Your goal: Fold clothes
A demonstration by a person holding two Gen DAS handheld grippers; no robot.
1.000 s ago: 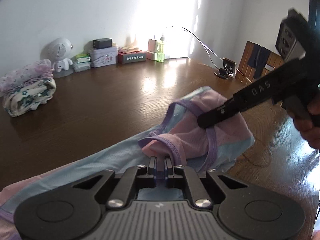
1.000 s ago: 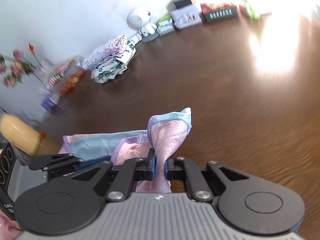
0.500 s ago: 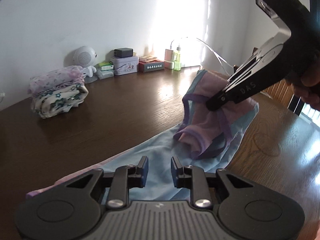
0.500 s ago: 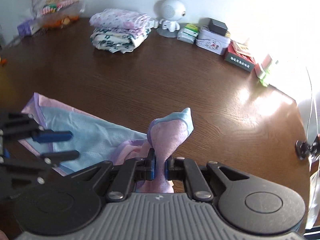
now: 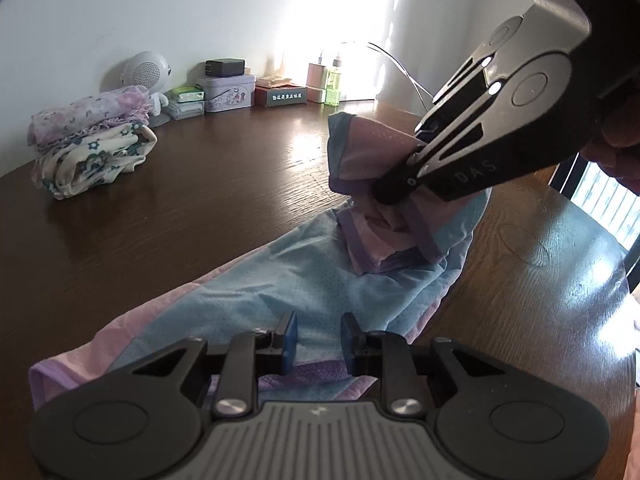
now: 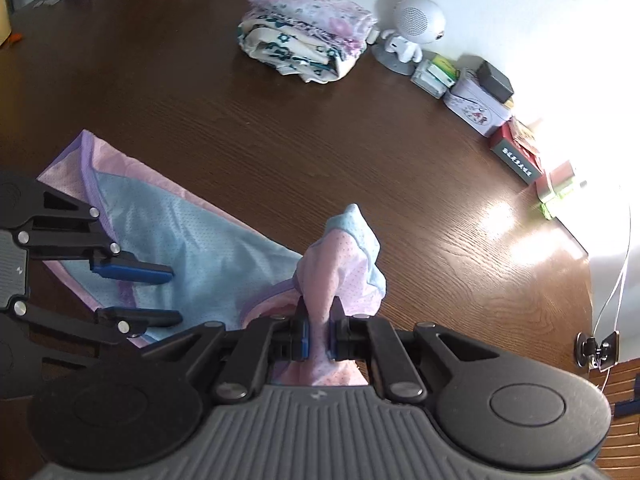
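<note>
A light blue and pink garment with purple trim [image 5: 280,284] lies stretched across the dark wooden table [image 5: 180,200]; it also shows in the right wrist view [image 6: 192,240]. My right gripper [image 6: 319,334] is shut on a bunched pink end of the garment and holds that end lifted above the table. In the left wrist view the right gripper [image 5: 394,192] shows at the upper right, clamping the cloth. My left gripper [image 5: 318,338] is open and empty, hovering just above the garment's near part; it shows at the left in the right wrist view [image 6: 174,294].
A stack of folded floral clothes [image 5: 88,140] sits at the back left, also in the right wrist view [image 6: 304,44]. A white round speaker [image 5: 146,74], tins, boxes and bottles [image 5: 332,84] line the wall. A cable and a small stand [image 6: 596,348] are at the right edge.
My left gripper let go of the garment, opened and drew back toward its near end. My right gripper lifted the pink end higher and carried it over the garment.
</note>
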